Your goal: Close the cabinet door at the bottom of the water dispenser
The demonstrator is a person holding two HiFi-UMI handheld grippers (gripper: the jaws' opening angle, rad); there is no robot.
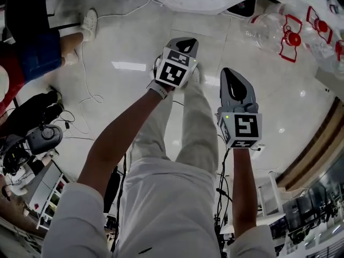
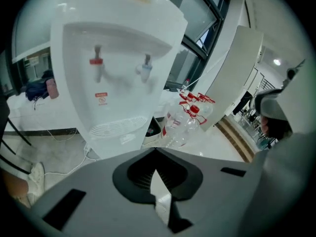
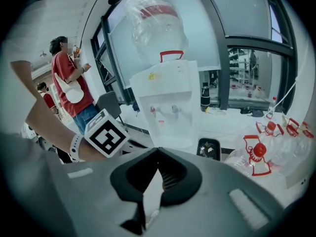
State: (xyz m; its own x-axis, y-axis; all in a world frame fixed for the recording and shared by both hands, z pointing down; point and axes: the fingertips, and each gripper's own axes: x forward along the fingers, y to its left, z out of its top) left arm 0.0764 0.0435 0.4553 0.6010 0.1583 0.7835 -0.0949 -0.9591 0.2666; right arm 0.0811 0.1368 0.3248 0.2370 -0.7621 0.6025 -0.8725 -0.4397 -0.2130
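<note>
The person stands on a pale glossy floor [image 1: 123, 47] and holds both grippers out in front over their own light trouser legs [image 1: 185, 133]. The left gripper [image 1: 185, 41] has its jaws pressed together with nothing between them; its own view shows the two tips meeting in a point. The right gripper [image 1: 230, 73], just beside it, also has its jaws together and empty. Both point forward and down toward the white water dispenser [image 2: 118, 73]. From the left gripper view the dispenser fills the upper left, with a red tap [image 2: 96, 62] and a blue tap [image 2: 146, 63] in its recess above a drip grille. Its lower part, where the cabinet door sits, is hidden behind the gripper's grey body, so the door's position cannot be made out. The right gripper view shows the dispenser further off, with a large clear bottle [image 3: 155, 19] upended on top. A small black bin [image 3: 210, 148] stands just beside its base. Empty clear bottles with red handles [image 1: 274, 31] lie on the floor to the dispenser's right. A white cable [image 1: 91, 95] trails across the floor at the left, and a person in a red top [image 3: 71, 83] stands well apart from the dispenser.
</note>
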